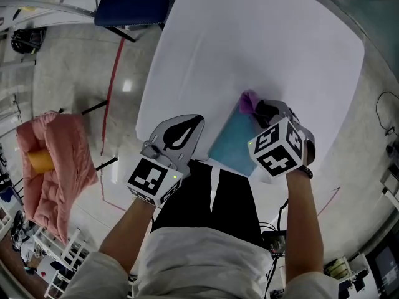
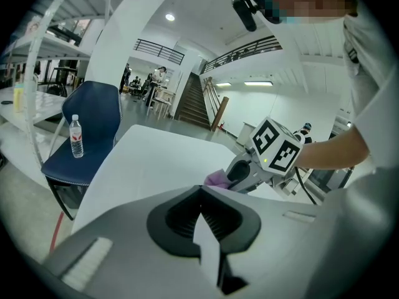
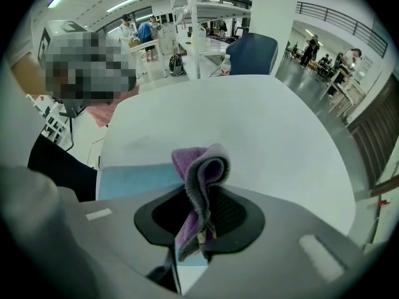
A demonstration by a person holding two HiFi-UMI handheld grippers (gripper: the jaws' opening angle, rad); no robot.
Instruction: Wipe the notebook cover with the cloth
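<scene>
A light blue notebook [image 1: 232,143] lies flat on the white table [image 1: 262,48], near the front edge by the person's body. My right gripper [image 1: 257,108] is over the notebook's far corner, shut on a folded purple cloth [image 1: 249,100]. In the right gripper view the cloth [image 3: 202,167] sticks up from between the jaws, with the notebook [image 3: 134,179] just beyond to the left. My left gripper [image 1: 193,120] rests at the table's front left, left of the notebook and apart from it, shut on nothing. The left gripper view shows the cloth [image 2: 218,179] and the right gripper [image 2: 240,173] to its right.
A dark blue chair [image 1: 134,5] stands at the table's far left corner, with a water bottle [image 2: 75,136] on its seat. A pink fabric heap [image 1: 56,161] lies on a stand off to the left. Beyond the notebook the table top shows plain white.
</scene>
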